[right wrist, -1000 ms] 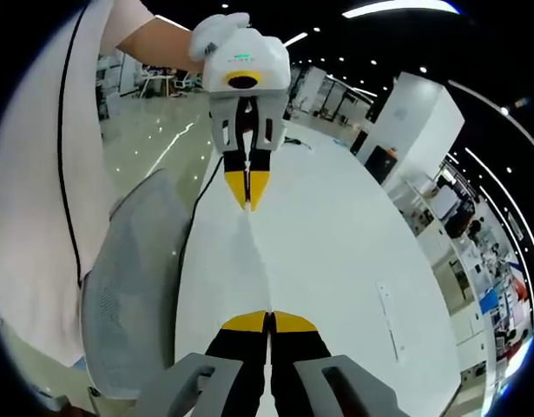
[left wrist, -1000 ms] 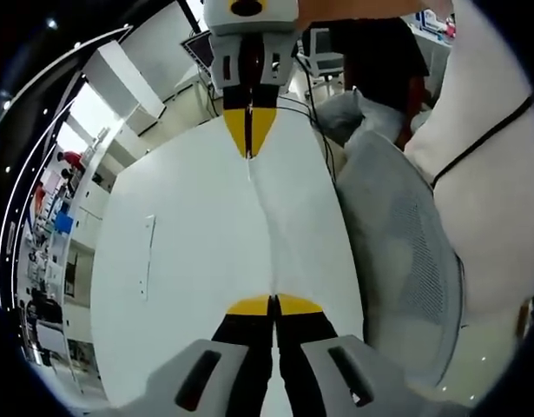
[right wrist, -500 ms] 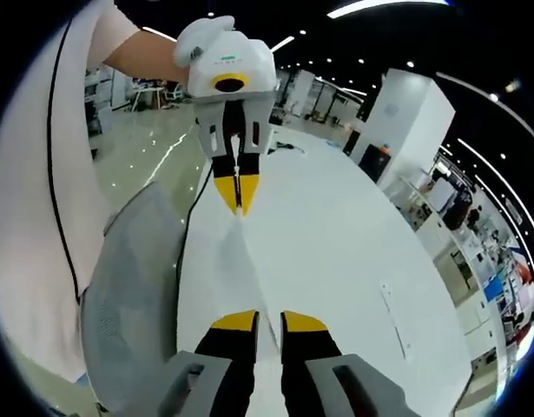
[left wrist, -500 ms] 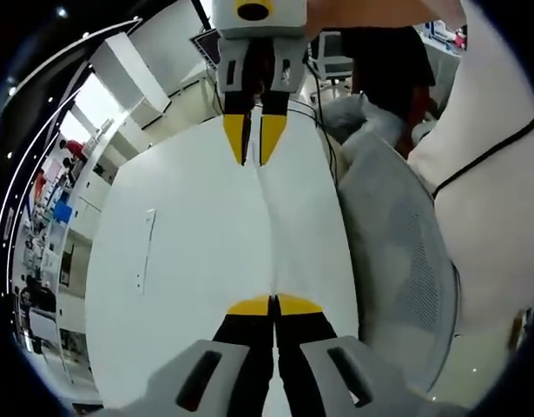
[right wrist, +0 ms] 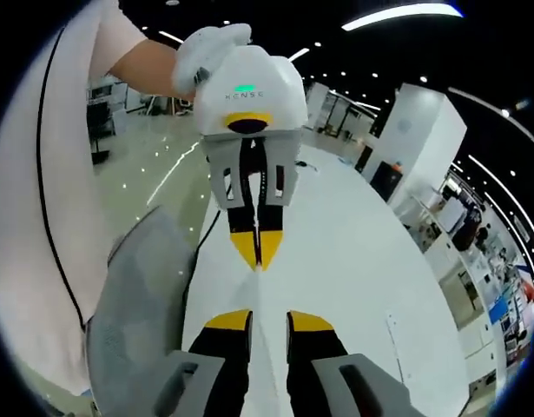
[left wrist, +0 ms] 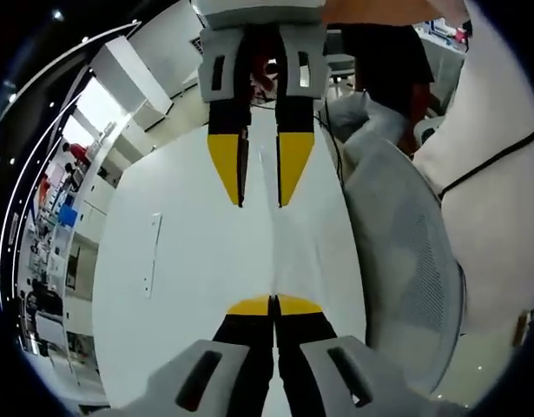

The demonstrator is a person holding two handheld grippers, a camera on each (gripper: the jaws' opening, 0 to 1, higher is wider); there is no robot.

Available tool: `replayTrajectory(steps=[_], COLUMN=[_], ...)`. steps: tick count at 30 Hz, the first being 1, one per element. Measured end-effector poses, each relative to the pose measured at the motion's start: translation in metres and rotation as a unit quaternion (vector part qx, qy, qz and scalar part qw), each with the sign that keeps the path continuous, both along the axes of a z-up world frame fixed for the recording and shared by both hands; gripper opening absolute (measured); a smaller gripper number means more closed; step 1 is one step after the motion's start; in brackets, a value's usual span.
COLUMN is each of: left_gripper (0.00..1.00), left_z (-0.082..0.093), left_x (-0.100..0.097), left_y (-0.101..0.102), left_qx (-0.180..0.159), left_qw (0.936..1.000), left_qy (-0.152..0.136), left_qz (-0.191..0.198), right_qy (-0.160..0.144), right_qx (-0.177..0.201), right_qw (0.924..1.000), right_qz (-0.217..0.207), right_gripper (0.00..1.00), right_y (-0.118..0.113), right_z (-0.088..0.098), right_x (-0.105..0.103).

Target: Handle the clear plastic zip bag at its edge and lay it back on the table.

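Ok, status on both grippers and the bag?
Left gripper shut on zip bag edge. Right gripper open, bag released. Bag above table. Nothing in the way.

The zip bag (left wrist: 268,248) lies on the counter (left wrist: 188,261) between the two facing tools, left tool (left wrist: 273,306) at its near edge, right tool (left wrist: 260,178) opposite. A chair (left wrist: 401,261) stands right of the left tool.

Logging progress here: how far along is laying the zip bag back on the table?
Done: the right gripper is open, not gripping the zip bag. In hand: the left gripper is shut on its edge over the white table. Left: release it; whether it lies flat is unclear.
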State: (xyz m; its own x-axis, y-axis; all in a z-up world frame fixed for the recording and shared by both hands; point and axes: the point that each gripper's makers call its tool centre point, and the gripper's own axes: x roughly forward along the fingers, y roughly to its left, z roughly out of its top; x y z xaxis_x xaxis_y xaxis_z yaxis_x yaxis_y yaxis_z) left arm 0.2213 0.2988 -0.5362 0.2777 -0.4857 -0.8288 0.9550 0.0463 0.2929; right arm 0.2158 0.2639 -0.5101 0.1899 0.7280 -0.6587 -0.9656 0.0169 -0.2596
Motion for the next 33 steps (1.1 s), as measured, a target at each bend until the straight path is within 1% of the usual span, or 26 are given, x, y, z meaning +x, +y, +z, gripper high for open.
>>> replayTrajectory(steps=[2,6,9,12,13,17,19,23,33], left_gripper=[0.00,0.00,0.00,0.00,0.00,0.00,0.00,0.00,0.00], left_z=[0.001,0.000,0.002,0.003,0.003,0.003,0.003,0.004,0.004], left_x=[-0.001,-0.003,-0.001,-0.001,-0.001,-0.003,-0.003,-0.002,-0.001], left_y=[-0.001,0.002,0.002,0.000,-0.001,-0.003,-0.003,-0.002,-0.001], left_qx=[-0.001,0.008,0.005,0.003,0.003,0.002,0.002,0.001,-0.001], left_qw=[1.0000,1.0000,1.0000,1.0000,1.0000,1.0000,1.0000,1.0000,1.0000], left_qy=[-0.002,-0.002,-0.003,-0.003,-0.004,-0.002,-0.002,-0.003,-0.003], left_qz=[0.001,-0.001,0.001,0.001,0.001,-0.002,-0.002,0.000,0.001], right_qy=[0.000,-0.005,-0.014,-0.010,-0.014,-0.014,-0.019,-0.017,-0.013], right_qx=[0.001,-0.002,-0.017,-0.018,-0.018,-0.018,-0.024,-0.024,-0.023], right_qw=[1.0000,0.9998,0.9993,0.9992,0.9992,0.9991,0.9989,0.9988,0.9990], right_qz=[0.008,0.021,0.031,0.033,0.034,0.035,0.035,0.039,0.036], right_gripper=[0.11,0.10,0.08,0.07,0.07,0.05,0.03,0.01,0.01], right_y=[0.007,0.018,0.022,0.026,0.027,0.035,0.036,0.037,0.039], right_z=[-0.001,-0.004,-0.010,-0.012,-0.012,-0.013,-0.015,-0.014,-0.016], right_x=[-0.002,-0.005,-0.005,-0.004,-0.003,0.000,0.002,0.001,0.002])
